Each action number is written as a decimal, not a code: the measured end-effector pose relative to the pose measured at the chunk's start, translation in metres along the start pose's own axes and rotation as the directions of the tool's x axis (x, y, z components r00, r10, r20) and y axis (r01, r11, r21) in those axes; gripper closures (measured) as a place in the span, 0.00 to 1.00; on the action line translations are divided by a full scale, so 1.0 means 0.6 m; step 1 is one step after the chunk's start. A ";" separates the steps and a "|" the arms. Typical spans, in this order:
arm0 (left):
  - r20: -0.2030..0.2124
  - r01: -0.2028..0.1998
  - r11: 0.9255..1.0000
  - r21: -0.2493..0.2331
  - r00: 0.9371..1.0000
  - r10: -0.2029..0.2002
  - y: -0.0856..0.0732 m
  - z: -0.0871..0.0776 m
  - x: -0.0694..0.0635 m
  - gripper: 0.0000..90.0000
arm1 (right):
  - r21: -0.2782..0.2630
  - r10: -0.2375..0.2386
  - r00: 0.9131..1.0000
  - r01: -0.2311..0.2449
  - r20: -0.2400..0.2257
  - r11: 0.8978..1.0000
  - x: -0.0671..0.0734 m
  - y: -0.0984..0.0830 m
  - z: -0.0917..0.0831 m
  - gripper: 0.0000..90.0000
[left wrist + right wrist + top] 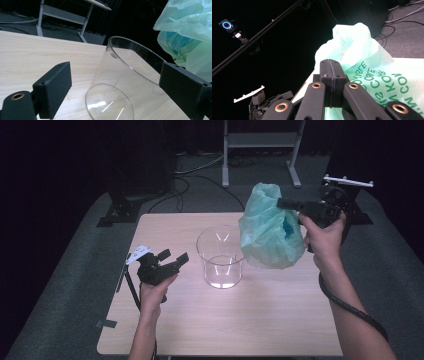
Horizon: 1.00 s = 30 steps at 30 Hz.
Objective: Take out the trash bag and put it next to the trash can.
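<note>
A clear round container [220, 257] stands upright in the middle of the wooden table [225, 325]. Just right of it and above the tabletop hangs a crumpled green plastic bag [270, 230], its top pinched in my right gripper [281, 202], which is shut on the film. In the right gripper view the closed jaws [331, 72] hold the bag [367, 67], which has green print on it. Left of the container, my left gripper [174, 256] is low over the table and open. Seen from the left gripper [117, 85], the container [117, 82] stands ahead between the wide jaws, untouched, with the bag [187, 37] beyond.
A metal stand [260, 140] is on the floor behind the table. Black stand bases sit at the far left [120, 210] and far right [357, 215] corners. Cables trail on the grey floor [200, 175]. The right gripper view also takes in the left gripper [262, 102].
</note>
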State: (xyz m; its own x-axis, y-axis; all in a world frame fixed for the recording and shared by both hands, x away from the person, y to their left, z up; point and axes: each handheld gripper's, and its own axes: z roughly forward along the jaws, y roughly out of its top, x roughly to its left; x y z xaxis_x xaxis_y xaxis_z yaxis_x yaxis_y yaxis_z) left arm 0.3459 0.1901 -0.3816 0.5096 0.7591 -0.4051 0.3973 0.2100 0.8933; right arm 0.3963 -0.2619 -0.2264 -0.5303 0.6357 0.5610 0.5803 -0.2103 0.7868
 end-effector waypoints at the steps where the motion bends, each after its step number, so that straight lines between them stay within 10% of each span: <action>1: 0.000 -0.003 1.000 0.000 1.000 0.003 0.000 0.000 0.000 0.11 | 0.000 0.004 1.000 -0.004 0.003 1.000 -0.002 0.000 -0.001 1.00; 30: 0.001 0.000 1.000 -0.002 1.000 0.000 0.001 -0.001 0.000 0.11 | 0.007 0.075 0.996 -0.075 0.045 0.997 -0.068 -0.034 -0.008 1.00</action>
State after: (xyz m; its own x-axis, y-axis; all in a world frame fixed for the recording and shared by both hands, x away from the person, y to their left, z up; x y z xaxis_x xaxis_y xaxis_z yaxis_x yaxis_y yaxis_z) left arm 0.3454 0.1906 -0.3811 0.5102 0.7585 -0.4054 0.3962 0.2111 0.8936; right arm 0.4029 -0.2869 -0.2641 -0.4574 0.6507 0.6061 0.6230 -0.2519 0.7406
